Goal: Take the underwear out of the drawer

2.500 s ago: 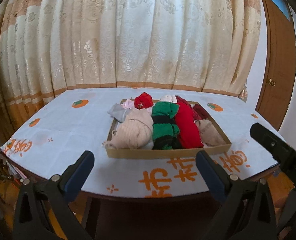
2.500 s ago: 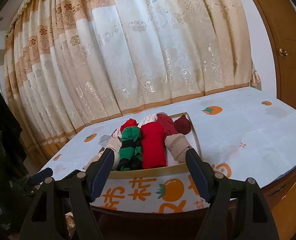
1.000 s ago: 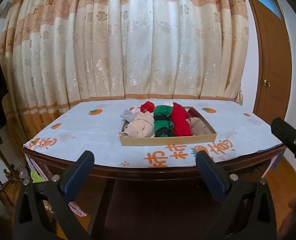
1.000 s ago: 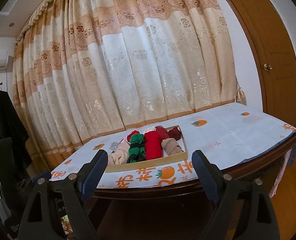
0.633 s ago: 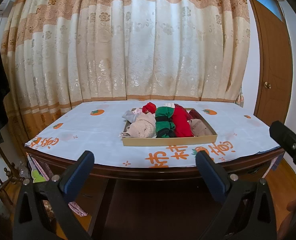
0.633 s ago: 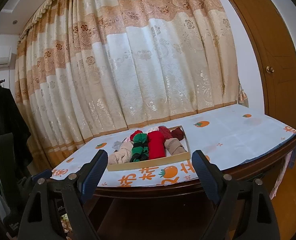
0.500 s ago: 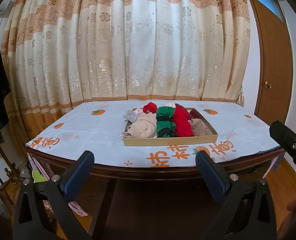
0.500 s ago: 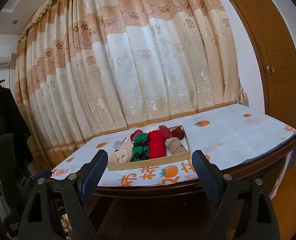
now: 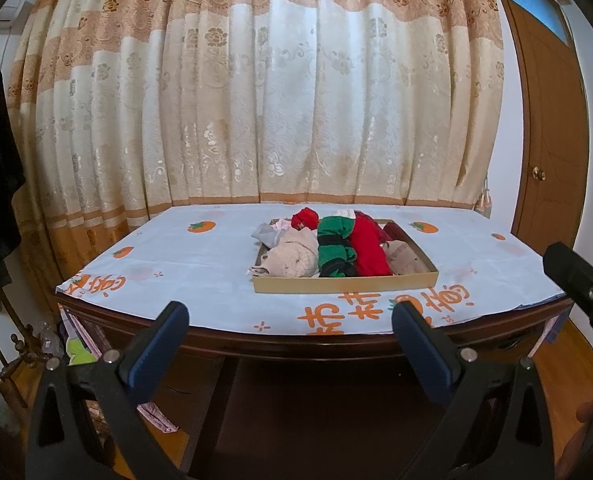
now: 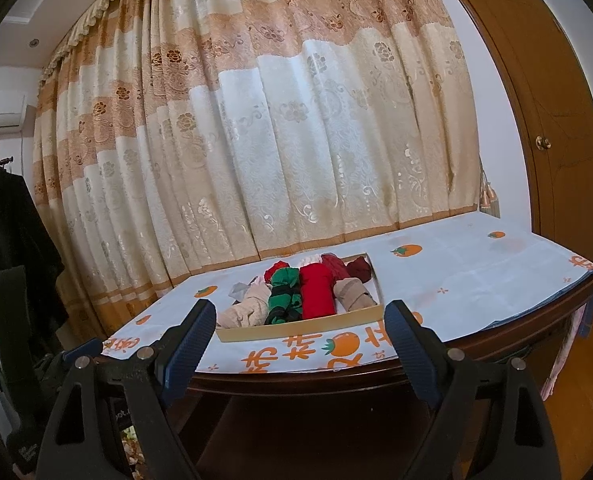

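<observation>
We are seeing the shallow tan cardboard drawer (image 9: 344,284) hiding the lower parts of the rolled red, green and beige underwear (image 9: 338,254); the frame edge is cutting off both tongs' handles.

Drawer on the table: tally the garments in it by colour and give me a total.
Beige pieces: 2
Bright red pieces: 2
Dark red pieces: 2
Green and black piece: 1
Grey piece: 1
White or pale pink pieces: 2
Total: 10, though the pieces at the back of the drawer are partly hidden, so this count is approximate.
</observation>
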Tool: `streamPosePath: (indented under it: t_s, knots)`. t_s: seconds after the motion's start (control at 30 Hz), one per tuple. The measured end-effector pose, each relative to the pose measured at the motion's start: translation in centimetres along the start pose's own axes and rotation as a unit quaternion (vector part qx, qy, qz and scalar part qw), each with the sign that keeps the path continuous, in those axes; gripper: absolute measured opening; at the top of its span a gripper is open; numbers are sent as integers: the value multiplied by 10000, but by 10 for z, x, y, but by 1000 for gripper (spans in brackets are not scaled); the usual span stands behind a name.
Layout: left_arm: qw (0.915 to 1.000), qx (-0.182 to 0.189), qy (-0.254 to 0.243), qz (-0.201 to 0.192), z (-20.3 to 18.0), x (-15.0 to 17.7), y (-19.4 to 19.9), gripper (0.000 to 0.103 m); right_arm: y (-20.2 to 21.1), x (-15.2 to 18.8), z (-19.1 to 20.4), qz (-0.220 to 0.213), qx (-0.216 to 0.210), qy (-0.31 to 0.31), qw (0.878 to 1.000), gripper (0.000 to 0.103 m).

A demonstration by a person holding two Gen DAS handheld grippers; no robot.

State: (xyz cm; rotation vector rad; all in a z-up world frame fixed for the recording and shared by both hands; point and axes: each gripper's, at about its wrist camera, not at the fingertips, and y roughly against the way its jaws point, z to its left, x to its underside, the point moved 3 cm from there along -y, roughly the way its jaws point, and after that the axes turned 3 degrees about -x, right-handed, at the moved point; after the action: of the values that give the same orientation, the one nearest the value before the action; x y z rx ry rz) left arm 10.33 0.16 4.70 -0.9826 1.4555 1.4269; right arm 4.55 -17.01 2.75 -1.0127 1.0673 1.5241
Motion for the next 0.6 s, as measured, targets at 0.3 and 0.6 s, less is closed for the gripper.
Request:
streamPosePath:
  t_s: [0.3,0.6]
  knots:
    - [10000,-9,-1,-5,1,-2,2,103,4,-2,1,-27,-13,17,10000,88]
    - [10000,-5,2,-6,2,-1,3,103,5,-2,2,-4,-22,11,10000,88]
